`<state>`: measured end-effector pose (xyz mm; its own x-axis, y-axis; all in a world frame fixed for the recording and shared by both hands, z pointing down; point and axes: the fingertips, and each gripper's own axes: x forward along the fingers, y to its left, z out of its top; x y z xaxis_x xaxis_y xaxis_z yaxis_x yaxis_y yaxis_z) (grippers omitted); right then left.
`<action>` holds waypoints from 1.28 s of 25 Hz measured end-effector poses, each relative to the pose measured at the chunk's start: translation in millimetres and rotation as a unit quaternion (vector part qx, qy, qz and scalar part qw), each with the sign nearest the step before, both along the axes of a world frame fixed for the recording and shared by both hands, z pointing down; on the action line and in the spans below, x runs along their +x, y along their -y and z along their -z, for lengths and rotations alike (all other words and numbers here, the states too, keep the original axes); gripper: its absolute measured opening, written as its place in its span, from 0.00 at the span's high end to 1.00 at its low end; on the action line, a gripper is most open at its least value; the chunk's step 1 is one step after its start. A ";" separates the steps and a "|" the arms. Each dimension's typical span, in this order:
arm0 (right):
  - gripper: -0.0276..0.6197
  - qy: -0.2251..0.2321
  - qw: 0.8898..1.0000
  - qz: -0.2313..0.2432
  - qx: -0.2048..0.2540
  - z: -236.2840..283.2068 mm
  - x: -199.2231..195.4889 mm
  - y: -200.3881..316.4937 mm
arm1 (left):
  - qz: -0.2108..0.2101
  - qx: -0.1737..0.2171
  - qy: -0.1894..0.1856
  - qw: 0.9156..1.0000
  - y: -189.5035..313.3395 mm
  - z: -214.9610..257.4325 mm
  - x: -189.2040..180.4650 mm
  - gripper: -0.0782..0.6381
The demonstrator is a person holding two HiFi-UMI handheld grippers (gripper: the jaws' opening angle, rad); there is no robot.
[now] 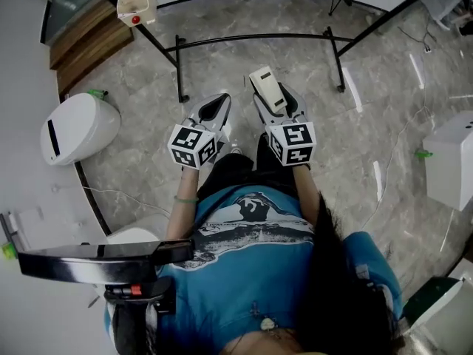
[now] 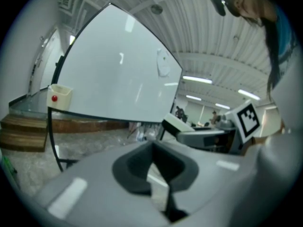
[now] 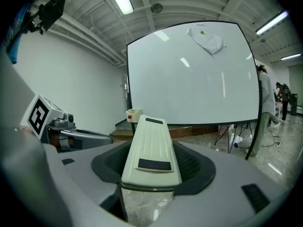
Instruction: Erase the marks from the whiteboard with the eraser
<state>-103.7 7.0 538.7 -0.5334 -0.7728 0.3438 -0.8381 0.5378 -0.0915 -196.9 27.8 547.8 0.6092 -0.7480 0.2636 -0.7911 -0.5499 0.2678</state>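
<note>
The whiteboard (image 3: 189,74) stands ahead on a black frame; I see no marks on its face. A white sheet (image 3: 207,40) hangs near its top under a green magnet. My right gripper (image 1: 270,98) is shut on a cream eraser (image 3: 151,148), which lies lengthwise between the jaws and points at the board. In the head view the eraser (image 1: 266,89) sticks out past the fingertips. My left gripper (image 1: 214,108) is beside it, shut with nothing in it. In the left gripper view the board (image 2: 118,74) lies ahead and to the left.
A small cream tray with a red dot (image 1: 137,6) is fixed at the board's left corner. The stand's black legs and crossbar (image 1: 255,38) cross the floor ahead. A white rounded bin (image 1: 77,128) and wooden steps (image 1: 85,39) are left, a white box (image 1: 451,161) right. People (image 3: 264,98) stand far right.
</note>
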 end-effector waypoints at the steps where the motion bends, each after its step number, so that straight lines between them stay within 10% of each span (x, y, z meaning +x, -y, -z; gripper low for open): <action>1: 0.55 -0.003 1.000 -0.007 -0.001 -0.1 1.4 -9.5 | -0.006 -0.001 -0.002 1.000 -7.3 -0.9 0.7 0.89; 12: 0.55 -0.007 0.999 -0.051 0.003 7.7 40.1 -79.9 | -0.066 0.016 -0.013 0.998 -69.0 10.6 47.1 0.89; 32: 0.55 -0.016 1.000 -0.001 0.001 3.0 134.8 -256.2 | -0.028 0.016 -0.017 0.999 -253.2 10.0 150.7 0.89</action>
